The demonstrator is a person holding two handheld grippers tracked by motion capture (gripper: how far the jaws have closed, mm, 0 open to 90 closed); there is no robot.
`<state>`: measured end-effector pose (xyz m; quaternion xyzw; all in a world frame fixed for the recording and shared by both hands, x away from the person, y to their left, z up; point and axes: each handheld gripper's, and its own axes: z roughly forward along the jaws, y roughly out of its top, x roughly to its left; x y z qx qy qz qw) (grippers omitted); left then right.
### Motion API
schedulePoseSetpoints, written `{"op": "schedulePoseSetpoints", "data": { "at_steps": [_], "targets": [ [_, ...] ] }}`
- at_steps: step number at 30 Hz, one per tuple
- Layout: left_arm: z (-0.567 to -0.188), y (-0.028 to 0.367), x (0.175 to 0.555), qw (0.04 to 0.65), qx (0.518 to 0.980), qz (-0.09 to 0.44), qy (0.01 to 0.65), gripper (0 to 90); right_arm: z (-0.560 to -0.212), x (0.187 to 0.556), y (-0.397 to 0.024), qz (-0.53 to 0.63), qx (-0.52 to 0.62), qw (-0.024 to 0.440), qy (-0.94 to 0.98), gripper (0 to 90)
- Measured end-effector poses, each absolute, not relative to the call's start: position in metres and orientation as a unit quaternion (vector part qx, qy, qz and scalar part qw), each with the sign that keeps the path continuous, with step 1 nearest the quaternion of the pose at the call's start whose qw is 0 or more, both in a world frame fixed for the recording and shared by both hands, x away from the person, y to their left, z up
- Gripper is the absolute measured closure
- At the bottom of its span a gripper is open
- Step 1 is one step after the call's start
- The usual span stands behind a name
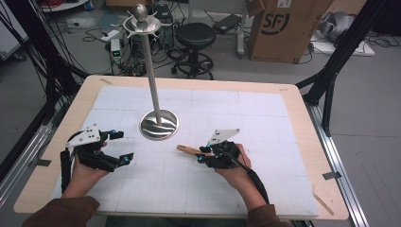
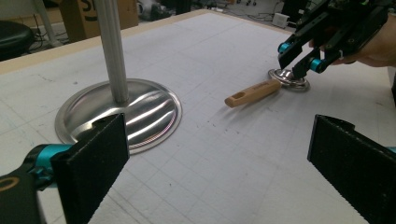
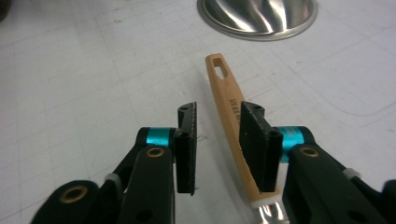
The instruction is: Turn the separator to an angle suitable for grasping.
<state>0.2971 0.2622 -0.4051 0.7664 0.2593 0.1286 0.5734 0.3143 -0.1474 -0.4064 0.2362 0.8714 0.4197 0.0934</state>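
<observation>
A small utensil with a wooden handle (image 1: 188,150) (image 2: 254,92) (image 3: 227,93) and a round metal head (image 2: 290,80) lies flat on the white gridded mat, right of centre. My right gripper (image 1: 201,155) (image 2: 293,61) (image 3: 218,112) hovers low over the head end, open. The handle runs between its pads, close along the right pad (image 3: 254,140), with a gap to the left one. My left gripper (image 1: 121,146) (image 2: 219,126) rests at the mat's left, wide open and holding nothing, pointed toward the utensil.
A steel stand with a round dished base (image 1: 159,124) (image 2: 140,112) (image 3: 257,16), a tall pole (image 1: 152,71) and hooks at its top (image 1: 141,21) rises mid-table, just beyond the handle's tip. The wooden table rim (image 1: 302,109) borders the mat.
</observation>
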Motion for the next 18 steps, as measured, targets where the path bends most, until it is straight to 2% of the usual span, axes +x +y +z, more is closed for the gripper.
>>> {"op": "schedulePoseSetpoints", "data": {
  "at_steps": [18],
  "targets": [
    [-0.403, 0.261, 0.298, 0.577, 0.765, 0.13, 0.254, 6.0, -0.395, 0.297, -0.198, 0.466, 0.253, 0.118, 0.84, 35.5]
  ]
}}
